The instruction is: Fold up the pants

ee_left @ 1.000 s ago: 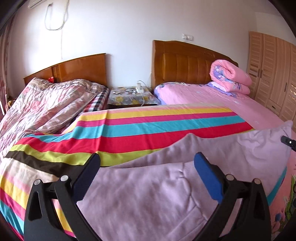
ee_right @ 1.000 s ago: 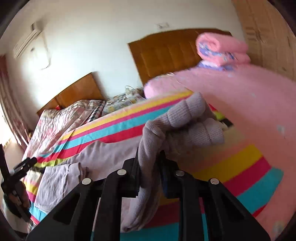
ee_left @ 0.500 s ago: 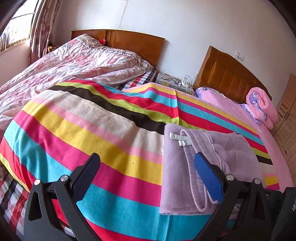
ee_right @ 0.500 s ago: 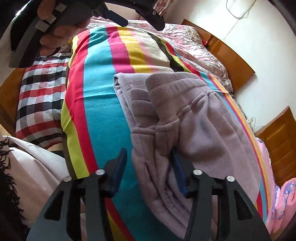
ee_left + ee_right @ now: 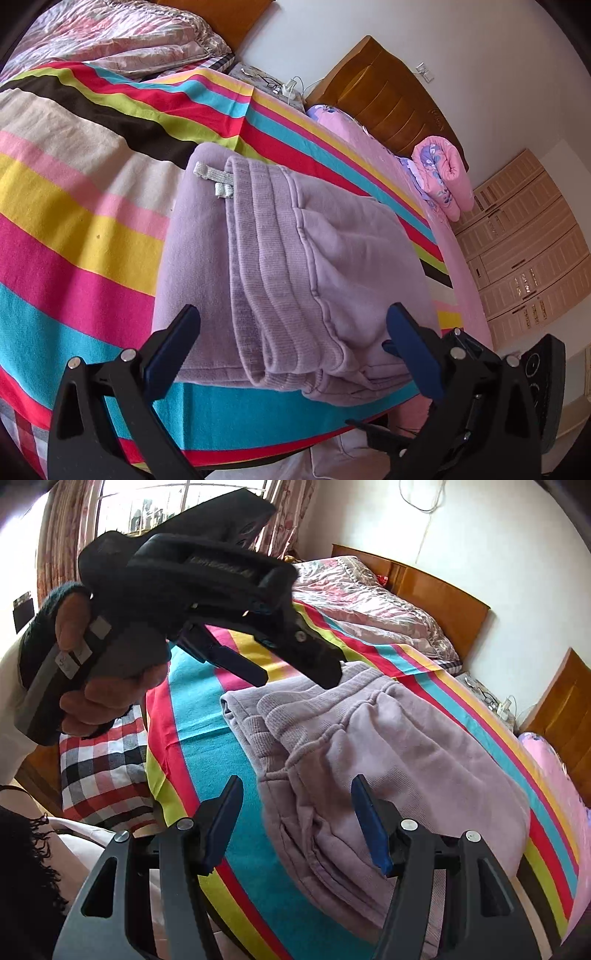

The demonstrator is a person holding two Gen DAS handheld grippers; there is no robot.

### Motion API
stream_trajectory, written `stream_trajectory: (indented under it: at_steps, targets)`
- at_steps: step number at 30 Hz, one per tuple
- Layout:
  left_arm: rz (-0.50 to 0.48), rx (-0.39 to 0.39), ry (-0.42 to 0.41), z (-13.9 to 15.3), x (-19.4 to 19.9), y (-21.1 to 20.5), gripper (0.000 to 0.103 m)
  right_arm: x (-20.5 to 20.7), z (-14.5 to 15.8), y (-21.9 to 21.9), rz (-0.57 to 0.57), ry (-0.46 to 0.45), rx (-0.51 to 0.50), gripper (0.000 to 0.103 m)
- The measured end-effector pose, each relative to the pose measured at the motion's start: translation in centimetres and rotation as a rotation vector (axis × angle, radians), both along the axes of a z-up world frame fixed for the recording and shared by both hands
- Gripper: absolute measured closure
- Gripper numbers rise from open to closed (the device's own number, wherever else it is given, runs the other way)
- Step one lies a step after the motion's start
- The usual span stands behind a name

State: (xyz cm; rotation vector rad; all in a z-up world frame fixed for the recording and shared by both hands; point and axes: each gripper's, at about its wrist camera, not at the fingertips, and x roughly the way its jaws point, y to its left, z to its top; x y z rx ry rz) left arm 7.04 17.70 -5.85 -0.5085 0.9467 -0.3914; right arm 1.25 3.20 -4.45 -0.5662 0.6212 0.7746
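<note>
Lilac pants [image 5: 295, 258] folded into thick stack, centre frame in both views, lying on striped blanket [image 5: 92, 229].

L gripper [image 5: 291, 343] at bottom of left view: jaws wide, straddling near edge of stack, pads not pressing cloth.

R gripper [image 5: 295, 819] bottom centre of right view: jaws half-wide, closing, pants edge between pads, no grip.

L hand [image 5: 96, 686] upper left of right view, around handle.

Right gripper [image 5: 295, 823] let go of pants [image 5: 388, 768], jaws apart, now closing slightly, empty. Pants went from lifted leg to folded stack on blanket [image 5: 207, 738]. Left gripper [image 5: 295, 343] swung over stack.
</note>
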Motion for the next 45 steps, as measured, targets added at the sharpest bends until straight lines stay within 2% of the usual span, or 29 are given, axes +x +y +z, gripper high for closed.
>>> stream_trajectory:
  at_steps: [4, 8, 9, 10, 11, 12, 14, 19, 21, 25, 27, 28, 29, 30, 32, 34, 35, 36, 38, 41, 43, 45]
  targets:
    - [0.030, -0.002, -0.021, 0.5, -0.3, 0.7, 0.003, 0.8, -1.9, 2.8, 0.051, -0.052, -0.095, 0.043]
    - [0.037, 0.004, -0.030, 0.7, -0.9, 1.7, 0.003, 1.1, -3.7, 3.0, 0.078, -0.099, -0.162, 0.043]
    - [0.035, 0.000, -0.030, 0.6, -0.9, 1.9, 0.002, 1.0, -3.8, 2.8, 0.074, -0.113, -0.164, 0.055]
    - [0.033, -0.008, -0.029, 0.5, -0.9, 2.0, 0.002, 1.0, -3.7, 2.6, 0.070, -0.116, -0.156, 0.058]
    - [0.030, -0.017, -0.026, 0.3, -0.8, 2.2, 0.002, 1.1, -3.3, 2.3, 0.075, -0.104, -0.128, 0.068]
    - [0.029, -0.026, -0.021, 0.1, -0.7, 2.4, 0.002, 1.0, -2.9, 2.0, 0.078, -0.109, -0.096, 0.075]
    - [0.024, -0.045, -0.007, -0.3, -0.5, 2.5, 0.002, 0.2, -2.0, 1.8, 0.068, -0.164, -0.068, 0.080]
    - [-0.034, -0.089, 0.033, 0.1, 0.6, 1.4, 0.002, -1.0, 0.3, 1.2, 0.021, -0.264, 0.006, 0.081]
    - [-0.059, -0.086, 0.076, 0.0, 1.4, 0.6, 0.002, -1.3, 0.9, 1.1, 0.008, -0.294, 0.015, 0.082]
    - [-0.118, -0.232, 0.148, -0.7, 3.7, -0.5, 0.002, -1.7, 0.9, 1.4, 0.008, -0.343, -0.022, 0.082]
    - [-0.131, -0.265, 0.187, -1.5, 5.2, -1.2, 0.002, -2.0, 0.6, 1.8, 0.013, -0.355, -0.041, 0.082]
    - [-0.142, -0.275, 0.211, -2.0, 6.0, -1.7, 0.006, -2.1, 0.4, 2.0, 0.012, -0.357, -0.048, 0.082]
    - [-0.153, -0.286, 0.231, -2.4, 6.6, -2.2, 0.021, -2.0, 0.2, 2.1, 0.012, -0.353, -0.059, 0.081]
    - [-0.159, -0.276, 0.247, -2.8, 7.1, -2.7, 0.030, -2.0, -0.1, 2.3, 0.011, -0.347, -0.073, 0.081]
    - [-0.137, -0.217, 0.236, -3.2, 7.6, -3.2, 0.057, -1.7, -0.4, 2.2, 0.007, -0.311, -0.080, 0.078]
    - [-0.130, -0.193, 0.214, -3.5, 7.6, -3.2, 0.065, -1.2, -0.1, 1.3, 0.004, -0.255, -0.044, 0.073]
    - [-0.129, -0.192, 0.206, -3.6, 7.5, -3.1, 0.067, -1.1, 0.3, 0.4, -0.011, -0.239, -0.007, 0.061]
    - [-0.127, -0.190, 0.203, -3.8, 7.4, -2.9, 0.068, -1.1, 0.9, -0.7, -0.038, -0.230, 0.033, 0.053]
    - [-0.127, -0.193, 0.201, -4.1, 7.3, -2.8, 0.068, -1.3, 2.0, -3.7, -0.113, -0.216, 0.120, 0.051]
    - [-0.131, -0.191, 0.188, -4.3, 7.4, -2.8, 0.068, -2.3, 2.8, -9.4, -0.271, -0.211, 0.214, 0.041]
    - [-0.136, -0.181, 0.182, -4.2, 7.4, -3.0, 0.068, -3.6, 2.4, -13.2, -0.382, -0.195, 0.245, 0.040]
    - [-0.136, -0.174, 0.179, -4.2, 7.5, -3.0, 0.068, -4.2, 1.0, -16.6, -0.471, -0.133, 0.280, 0.038]
